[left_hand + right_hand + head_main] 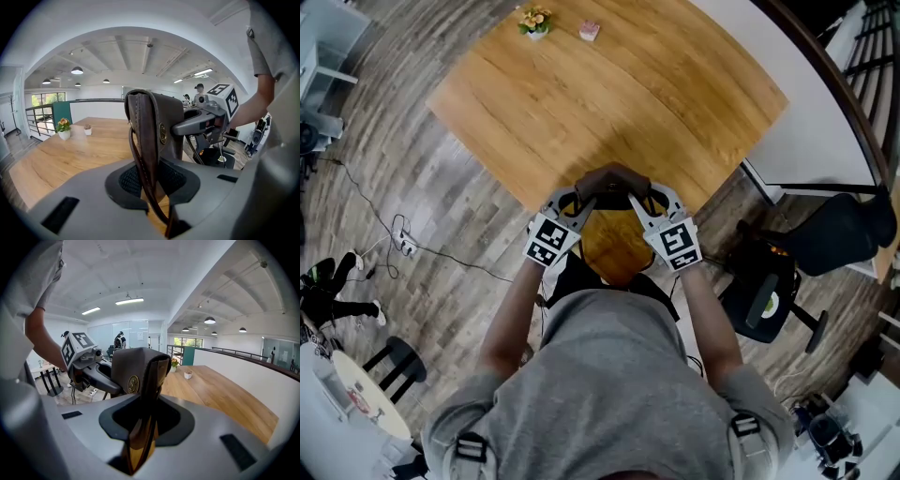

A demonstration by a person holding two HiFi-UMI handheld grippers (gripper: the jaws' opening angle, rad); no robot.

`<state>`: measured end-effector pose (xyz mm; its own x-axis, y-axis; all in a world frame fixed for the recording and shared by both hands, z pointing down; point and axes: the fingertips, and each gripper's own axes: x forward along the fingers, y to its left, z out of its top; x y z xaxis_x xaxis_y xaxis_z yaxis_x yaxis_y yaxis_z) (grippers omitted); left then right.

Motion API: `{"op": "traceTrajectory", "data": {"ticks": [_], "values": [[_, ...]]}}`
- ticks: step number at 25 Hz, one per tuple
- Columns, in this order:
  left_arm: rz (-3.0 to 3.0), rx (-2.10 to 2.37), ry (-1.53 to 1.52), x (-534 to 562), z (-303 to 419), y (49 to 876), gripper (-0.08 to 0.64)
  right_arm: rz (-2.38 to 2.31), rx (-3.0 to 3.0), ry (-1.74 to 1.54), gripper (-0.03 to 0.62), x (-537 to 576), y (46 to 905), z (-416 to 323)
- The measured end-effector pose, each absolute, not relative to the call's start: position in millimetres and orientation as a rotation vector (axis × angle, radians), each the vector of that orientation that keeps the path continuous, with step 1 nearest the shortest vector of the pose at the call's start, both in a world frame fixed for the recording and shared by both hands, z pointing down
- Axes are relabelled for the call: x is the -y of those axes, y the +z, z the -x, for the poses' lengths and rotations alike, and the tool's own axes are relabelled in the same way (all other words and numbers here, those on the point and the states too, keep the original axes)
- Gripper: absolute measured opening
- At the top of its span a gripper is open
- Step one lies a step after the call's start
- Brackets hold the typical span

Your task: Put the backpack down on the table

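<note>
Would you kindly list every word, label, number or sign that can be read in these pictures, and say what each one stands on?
No text can be read in any view.
Round metal emblem on the backpack: an embossed design, too small and blurred to read.
Marker cubes on the grippers: only black-and-white square patterns, no letters or numbers.

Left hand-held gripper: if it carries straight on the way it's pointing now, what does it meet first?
The left hand-held gripper is shut on the brown backpack, which fills its line. Past that, since it angles downward, it would probably meet the wooden table top, though depth is unclear.
</note>
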<state>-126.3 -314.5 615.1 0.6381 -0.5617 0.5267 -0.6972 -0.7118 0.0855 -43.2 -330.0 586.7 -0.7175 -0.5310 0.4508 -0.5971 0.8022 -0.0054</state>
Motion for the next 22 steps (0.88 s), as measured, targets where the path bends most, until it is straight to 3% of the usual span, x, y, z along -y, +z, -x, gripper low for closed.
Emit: {"op": "traceTrajectory", "data": {"ticks": [22], "values": [[-2.56, 0.892, 0.875, 347.5, 117.0, 684.9, 0.081, -0.764, 2.374, 0.008, 0.094, 357.5, 654.1, 35.3]]}}
